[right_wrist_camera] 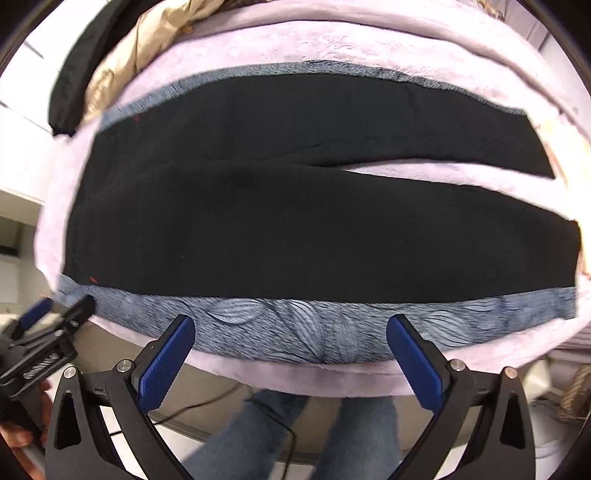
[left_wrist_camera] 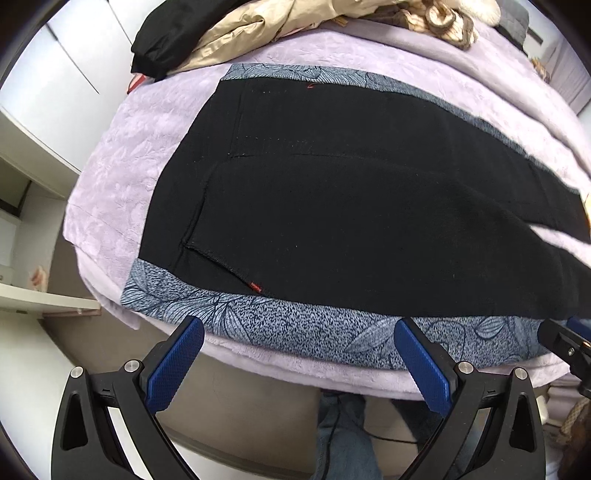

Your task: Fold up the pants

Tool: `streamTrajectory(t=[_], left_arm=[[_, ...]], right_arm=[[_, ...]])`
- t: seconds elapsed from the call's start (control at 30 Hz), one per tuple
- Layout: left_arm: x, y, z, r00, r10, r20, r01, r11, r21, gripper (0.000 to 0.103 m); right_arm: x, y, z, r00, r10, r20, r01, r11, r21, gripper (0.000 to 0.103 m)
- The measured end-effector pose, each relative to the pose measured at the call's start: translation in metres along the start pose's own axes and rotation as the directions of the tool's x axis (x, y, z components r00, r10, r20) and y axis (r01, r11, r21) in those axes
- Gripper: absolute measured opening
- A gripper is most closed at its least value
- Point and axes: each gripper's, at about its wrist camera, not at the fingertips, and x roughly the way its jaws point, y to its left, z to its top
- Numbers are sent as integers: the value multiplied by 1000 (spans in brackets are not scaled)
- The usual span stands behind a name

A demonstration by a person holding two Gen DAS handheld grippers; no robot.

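- Black pants (left_wrist_camera: 332, 192) lie flat, spread lengthwise across a blue-grey leaf-print cloth (left_wrist_camera: 295, 328); waist end toward the left, legs running right.
- In the right wrist view the two legs (right_wrist_camera: 295, 221) part toward the right, a wedge of lavender showing between them.
- Small red stitch marks at the pocket edge (left_wrist_camera: 254, 287) and near the far waistband.
- Leaf-print cloth shows as a band along both the near and far edges of the pants.
- All of it rests on a lavender plush bedspread (left_wrist_camera: 122, 147) covering the bed.
- Left gripper (left_wrist_camera: 299, 354): blue-padded fingers (left_wrist_camera: 173, 365) spread wide apart, holding nothing, hovering over the near edge of the bed, clear of the fabric.
- Right gripper (right_wrist_camera: 291, 350): fingers (right_wrist_camera: 166, 363) likewise wide apart, empty, above the near edge.
- The left gripper also shows at the left edge of the right wrist view, blurred.
- Far side of bed: heap of clothing, a black garment (left_wrist_camera: 166, 33) and a beige one (left_wrist_camera: 251, 26).
- Person's legs in blue jeans (right_wrist_camera: 295, 432) below the bed edge.
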Motion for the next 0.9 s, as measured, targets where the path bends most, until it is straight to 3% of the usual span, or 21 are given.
streamTrajectory(t=[0.07, 0.1, 0.17, 0.23, 0.27, 0.3, 0.37, 0.5, 0.63, 0.8, 0.83, 0.87, 0.9], left_arm=[[3, 12, -2, 998, -68, 15, 69, 997, -39, 103], [5, 20, -4, 995, -103, 18, 104, 993, -62, 103], [11, 29, -8, 989, -150, 13, 151, 984, -91, 103], [17, 39, -14, 980, -200, 7, 199, 972, -123, 103], [20, 44, -17, 973, -229, 3, 227, 963, -144, 99], [24, 48, -21, 968, -252, -3, 248, 955, -164, 95], [29, 52, -26, 961, -276, -21, 267, 945, -187, 89], [35, 53, -35, 958, -285, -30, 273, 938, -214, 89], [34, 57, -37, 956, -292, -28, 277, 930, -240, 89], [35, 63, -38, 958, -287, -18, 273, 927, -258, 89], [34, 64, -40, 957, -289, -17, 274, 924, -266, 89], [35, 65, -41, 956, -294, -17, 278, 921, -273, 89], [35, 67, -42, 953, -304, -16, 287, 915, -285, 89]], right_arm=[[5, -7, -3, 993, 118, -3, -117, 993, 30, 103], [10, -11, -6, 978, 207, -21, -206, 978, 46, 103], [21, -16, -16, 928, 367, -57, -362, 928, 81, 103], [32, -18, -25, 887, 455, -76, -447, 888, 103, 97], [40, -18, -31, 868, 490, -83, -480, 870, 117, 84], [47, -18, -34, 857, 507, -90, -494, 859, 131, 69], [65, -23, -40, 834, 542, -105, -519, 834, 188, 62], [82, -33, -47, 801, 597, -45, -570, 784, 246, 62], [71, -37, -36, 769, 638, 38, -628, 742, 234, 62], [83, -36, -29, 771, 636, 11, -616, 742, 265, 61], [89, -36, -29, 769, 639, 8, -614, 734, 290, 55], [95, -36, -28, 770, 638, 6, -607, 729, 317, 24], [98, -36, -26, 769, 639, 0, -600, 723, 342, 8]])
